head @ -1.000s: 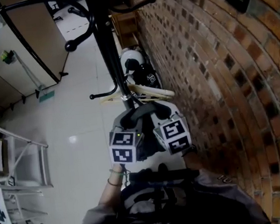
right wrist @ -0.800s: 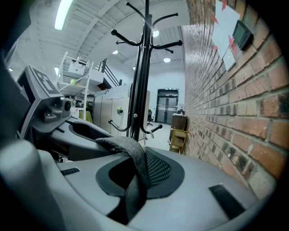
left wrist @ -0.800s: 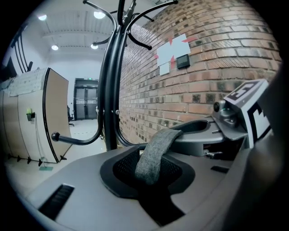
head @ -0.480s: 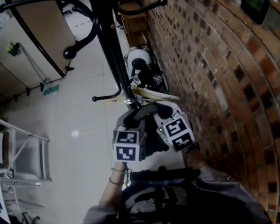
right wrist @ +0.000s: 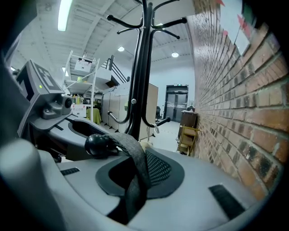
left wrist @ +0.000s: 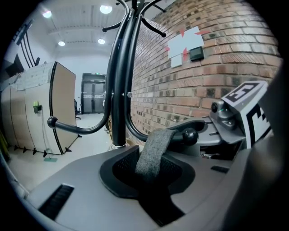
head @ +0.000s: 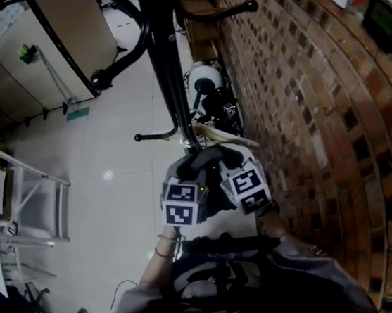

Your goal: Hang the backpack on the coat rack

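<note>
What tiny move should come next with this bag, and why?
Probably lower the backpack a little. Its grey loop already appears draped over the ball-tipped hook of the coat rack, so easing down should let the hook take the weight.

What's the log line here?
phase: hanging | backpack loop: over coat rack hook | left gripper: shut on backpack | right gripper: shut on backpack | released: no
</note>
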